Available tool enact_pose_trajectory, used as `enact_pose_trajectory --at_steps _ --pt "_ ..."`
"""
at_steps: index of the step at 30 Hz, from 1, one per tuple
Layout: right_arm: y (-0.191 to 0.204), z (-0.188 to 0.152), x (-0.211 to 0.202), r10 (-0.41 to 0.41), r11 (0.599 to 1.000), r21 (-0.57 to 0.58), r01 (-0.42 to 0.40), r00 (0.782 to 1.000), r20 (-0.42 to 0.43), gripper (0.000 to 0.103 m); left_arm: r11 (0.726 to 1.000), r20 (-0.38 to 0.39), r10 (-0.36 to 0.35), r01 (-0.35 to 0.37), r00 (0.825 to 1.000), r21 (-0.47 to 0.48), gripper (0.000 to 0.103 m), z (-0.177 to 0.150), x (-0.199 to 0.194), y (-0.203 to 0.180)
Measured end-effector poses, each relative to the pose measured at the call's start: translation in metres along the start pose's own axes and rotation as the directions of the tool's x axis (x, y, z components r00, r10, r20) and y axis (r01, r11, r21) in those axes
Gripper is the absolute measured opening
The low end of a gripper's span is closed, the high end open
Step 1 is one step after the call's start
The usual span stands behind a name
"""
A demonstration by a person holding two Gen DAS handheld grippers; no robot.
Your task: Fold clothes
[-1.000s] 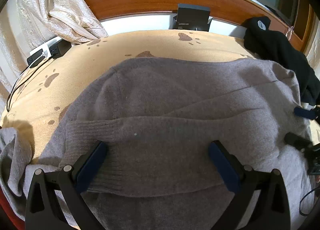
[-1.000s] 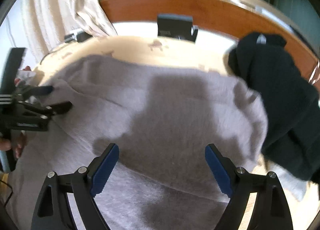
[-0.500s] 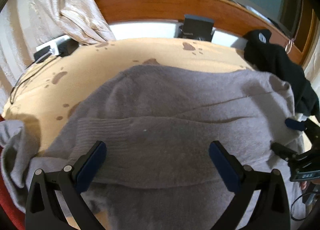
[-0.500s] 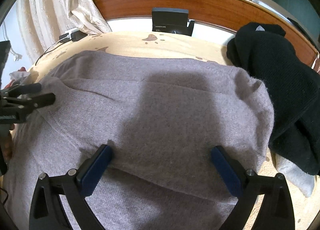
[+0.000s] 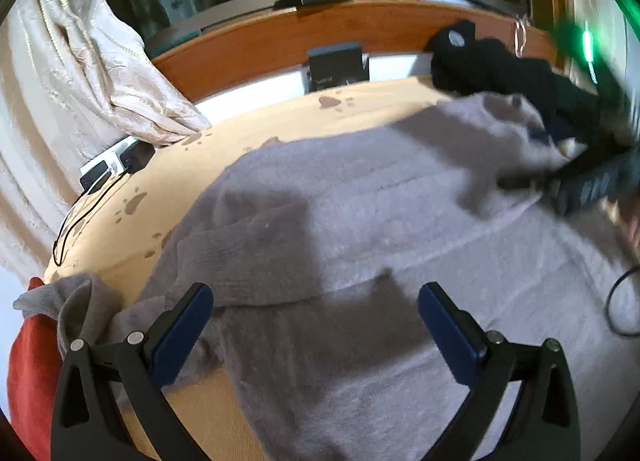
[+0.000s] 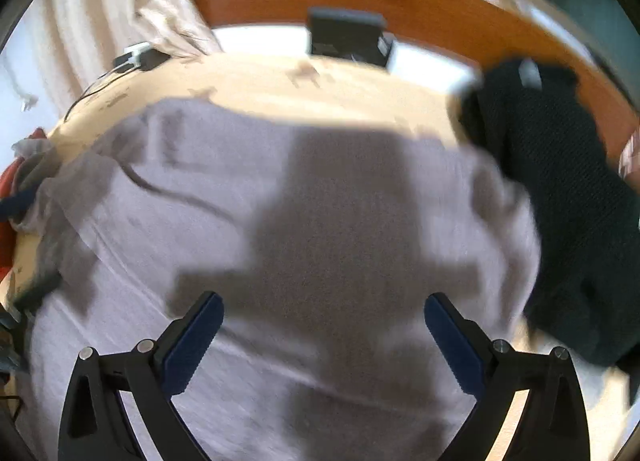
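My left gripper [image 5: 316,303] hangs over the near left part of the soft grey knitted sweater [image 5: 360,221], its two blue-padded fingers [image 5: 182,335] spread wide with nothing between them; the pads sit above the wool, not pressing on it. My right gripper [image 6: 324,315] is just as wide, jaws fully parted and empty, poised above the middle of the same sweater [image 6: 320,221], where its own shadow falls as a dark blot on the knit.

The sweater lies spread across the tan bedcover with brown paw-print marks [image 5: 168,185], covering most of the near and middle of it. A ribbed band of the knit is folded over on the left, and one grey sleeve end [image 5: 60,301] trails off the near left edge of the bed beside something red [image 5: 28,361]. At the far right a black knitted garment [image 6: 560,201] lies heaped, its near edge touching the sweater's right side.

Beyond the bedcover runs a curved orange-brown wooden headboard [image 5: 260,41], with a small black box [image 5: 336,67] standing at its foot on a white strip. A cream patterned curtain [image 5: 100,73] hangs at the far left, and below it a white and black charger block with a thin black cable [image 5: 116,163] rests on the bed's edge.

In the left wrist view my right gripper shows only as a dark blur [image 5: 588,181] at the right, seemingly just above the sweater.
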State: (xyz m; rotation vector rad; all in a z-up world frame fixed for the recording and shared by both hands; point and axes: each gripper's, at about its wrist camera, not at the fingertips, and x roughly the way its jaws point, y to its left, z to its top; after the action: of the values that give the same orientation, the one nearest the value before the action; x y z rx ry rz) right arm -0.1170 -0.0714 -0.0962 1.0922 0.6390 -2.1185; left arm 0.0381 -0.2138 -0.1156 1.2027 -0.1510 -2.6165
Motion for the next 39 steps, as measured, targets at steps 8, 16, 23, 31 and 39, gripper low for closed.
enact_pose_trajectory --at_steps 8,16,23,31,39 --pt "0.11 0.119 -0.081 0.153 0.95 -0.294 -0.109 0.979 0.132 0.102 1.0 0.008 0.012 -0.012 1.0 -0.028 0.103 -0.017 -0.011 0.024" --pt "0.259 0.181 -0.07 0.38 0.807 -0.497 -0.318 0.925 0.025 0.102 0.996 -0.002 0.081 -0.081 0.997 -0.038 0.103 -0.031 -0.009 0.032" --pt "0.379 0.176 -0.037 0.348 0.6 -0.729 -0.329 0.928 -0.132 0.1 0.997 -0.033 0.065 -0.066 0.997 -0.029 0.103 -0.034 -0.001 0.028" --pt "0.435 0.193 -0.008 0.339 0.528 -0.77 -0.357 0.92 -0.194 0.094 0.991 0.003 0.101 -0.101 0.995 0.09 0.103 -0.035 -0.006 0.002" --pt "0.465 0.186 0.012 0.361 0.466 -0.775 -0.427 0.891 -0.274 0.053 0.993 -0.003 0.091 -0.091 0.996 0.079 0.103 -0.035 -0.005 0.004"
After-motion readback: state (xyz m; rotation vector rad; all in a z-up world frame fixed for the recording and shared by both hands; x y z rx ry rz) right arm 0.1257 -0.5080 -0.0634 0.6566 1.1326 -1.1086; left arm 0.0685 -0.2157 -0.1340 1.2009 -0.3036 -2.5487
